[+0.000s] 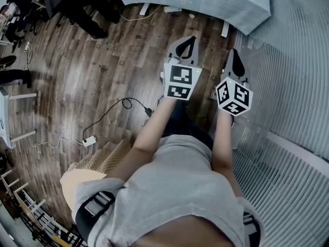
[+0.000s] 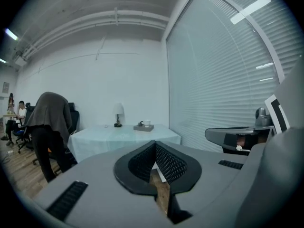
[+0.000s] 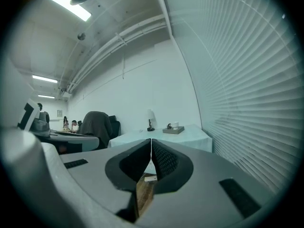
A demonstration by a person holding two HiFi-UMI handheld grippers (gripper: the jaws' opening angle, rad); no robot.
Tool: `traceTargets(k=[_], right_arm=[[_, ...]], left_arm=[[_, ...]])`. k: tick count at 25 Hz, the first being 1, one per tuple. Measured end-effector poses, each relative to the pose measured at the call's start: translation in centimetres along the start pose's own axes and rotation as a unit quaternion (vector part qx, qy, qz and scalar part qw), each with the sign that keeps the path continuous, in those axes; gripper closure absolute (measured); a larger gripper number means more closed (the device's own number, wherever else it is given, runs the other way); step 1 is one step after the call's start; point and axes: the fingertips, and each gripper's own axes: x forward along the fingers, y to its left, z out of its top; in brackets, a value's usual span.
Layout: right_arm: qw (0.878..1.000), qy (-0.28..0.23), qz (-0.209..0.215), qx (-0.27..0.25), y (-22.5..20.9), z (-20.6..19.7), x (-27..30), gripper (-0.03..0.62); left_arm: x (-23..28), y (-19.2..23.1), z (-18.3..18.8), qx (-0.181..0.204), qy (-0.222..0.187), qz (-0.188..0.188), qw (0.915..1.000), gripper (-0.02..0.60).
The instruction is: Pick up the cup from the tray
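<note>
Holds left gripper (image 2: 155,144) pressed together, empty. Faces cup (image 2: 147,123) on tray (image 2: 140,128) at 12 o'clock, well apart, on desk (image 2: 118,137); draped chair (image 2: 50,115) at 10, lamp (image 2: 118,113) at 11, both off the line. Holds right gripper (image 3: 151,140) together too, empty, cup at 1 o'clock. Favours neither, judging by eye.
</note>
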Motion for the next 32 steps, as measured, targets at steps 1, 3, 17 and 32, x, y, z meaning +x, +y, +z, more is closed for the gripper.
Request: traceTargets(k=[1, 3, 17, 32], right_arm=[[1.0, 0.002, 0.002, 0.001, 0.1, -0.1, 0.4, 0.586], [1.0, 0.003, 0.006, 0.002, 0.2, -0.2, 1.5, 0.586], [1.0, 0.003, -0.007, 0.003, -0.2, 2.1, 15.4, 0.586], [1.0, 0.005, -0.009, 0.009, 0.6, 4.3, 29.4, 0.586]], left_arm=[[0.4, 0.3, -0.1, -0.002, 0.001, 0.002, 1.0, 0.583], [1.4, 0.8, -0.2, -0.005, 0.003, 0.003, 1.0, 0.583], [13.5, 8.4, 2.7, -0.014, 0.002, -0.011, 0.9998, 0.582], [24.6, 17.6, 5.7, -0.013, -0.001, -0.014, 0.9998, 0.583]])
